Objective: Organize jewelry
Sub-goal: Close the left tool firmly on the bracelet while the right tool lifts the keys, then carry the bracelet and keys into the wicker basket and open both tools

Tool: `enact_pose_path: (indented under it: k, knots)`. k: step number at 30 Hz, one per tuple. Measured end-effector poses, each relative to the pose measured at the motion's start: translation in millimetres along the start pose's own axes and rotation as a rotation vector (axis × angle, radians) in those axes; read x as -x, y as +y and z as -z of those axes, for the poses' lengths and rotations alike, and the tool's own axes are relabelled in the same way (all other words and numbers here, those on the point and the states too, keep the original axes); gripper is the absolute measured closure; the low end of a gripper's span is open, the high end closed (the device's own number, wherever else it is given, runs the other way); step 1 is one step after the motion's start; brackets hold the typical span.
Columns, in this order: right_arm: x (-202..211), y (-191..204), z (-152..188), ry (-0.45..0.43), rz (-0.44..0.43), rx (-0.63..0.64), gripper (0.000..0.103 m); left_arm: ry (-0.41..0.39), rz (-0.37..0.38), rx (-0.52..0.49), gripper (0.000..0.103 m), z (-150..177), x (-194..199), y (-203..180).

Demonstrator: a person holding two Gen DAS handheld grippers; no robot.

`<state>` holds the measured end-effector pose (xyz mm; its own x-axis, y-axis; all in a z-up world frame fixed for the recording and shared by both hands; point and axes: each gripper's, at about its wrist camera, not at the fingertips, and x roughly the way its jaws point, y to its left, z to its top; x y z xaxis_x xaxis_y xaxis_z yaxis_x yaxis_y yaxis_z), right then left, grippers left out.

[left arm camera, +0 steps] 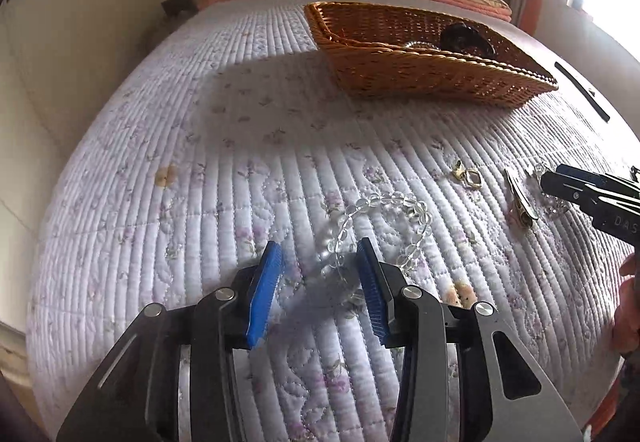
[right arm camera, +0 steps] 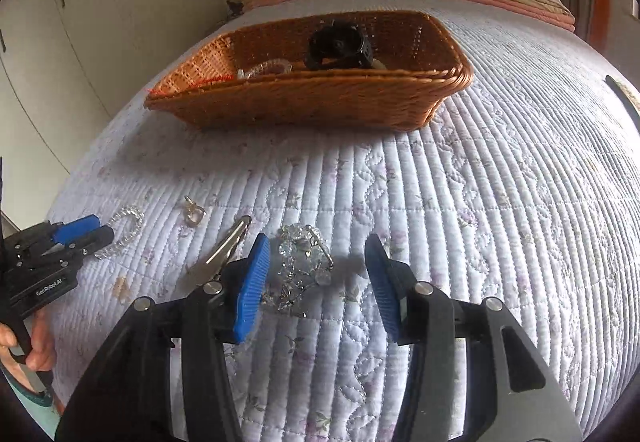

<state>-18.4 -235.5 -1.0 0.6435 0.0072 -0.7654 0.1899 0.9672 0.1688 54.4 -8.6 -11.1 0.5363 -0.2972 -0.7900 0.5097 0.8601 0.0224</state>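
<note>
Left gripper [left arm camera: 320, 266]: tongs apart, blue pads either side of the near arc of the clear bead bracelet [left arm camera: 384, 230]; no pad presses on it.
Clear bead bracelet: lies loose on the quilted bedspread [left arm camera: 200, 145], a limp loop; likely to slip or trail if caught by a single bead.
Small gold clasp piece [right arm camera: 195, 211]: on the quilt between bracelet and metal hair clip [right arm camera: 224, 254]; apart from both.
Metal hair clip: flat on the quilt, just beside the right gripper's left pad.
Right gripper [right arm camera: 318, 278]: tongs apart, straddling the crystal cluster ornament [right arm camera: 302, 270]; left pad close to it, right pad well clear.
Crystal cluster ornament: on the quilt, faceted with thin wire parts; probably fragile.
Wicker basket [right arm camera: 304, 105]: farther up the bed, already holding a dark hair claw [right arm camera: 338, 43] and a clear beaded piece [right arm camera: 266, 67].
Step in hand (judged): closing on one item per gripper.
Technique (judged): centre each item between the pads, lower until the tips nearly meet the quilt, close slowly, avoid pinching fabric or the neighbouring clip, lift straight up before carrying toward the basket.
</note>
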Motion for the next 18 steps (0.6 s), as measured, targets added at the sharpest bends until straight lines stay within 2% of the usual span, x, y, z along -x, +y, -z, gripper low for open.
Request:
enact_pose_path:
  k: [2,3,4,5,8,9,11,18]
  knots:
    - [-6,8,0,0.005,0.036,0.039,0.057,-0.004,-0.014,-0.018,0.071,0,0,-5]
    - [-5,13,1,0.006,0.043,0.061,0.067,-0.008,-0.012,-0.025,0.081,1,1,-8]
    - [-7,20,3,0.009,0.069,0.088,0.077,-0.016,-0.019,-0.036,0.097,1,1,-11]
    - [-7,23,5,0.008,0.094,0.105,0.085,-0.023,-0.036,-0.049,0.097,2,2,-15]
    - [1,22,9,-0.021,0.080,0.095,0.089,-0.060,-0.098,-0.088,0.097,5,7,-25]
    - [6,19,10,-0.034,0.055,0.078,0.095,-0.077,-0.083,-0.081,0.097,5,12,-25]
    - [18,9,12,-0.048,0.004,0.032,0.095,-0.118,-0.034,-0.052,0.097,4,24,-22]
    - [54,-3,3,-0.116,-0.041,-0.006,0.095,-0.262,0.136,-0.018,0.097,-13,68,-21]
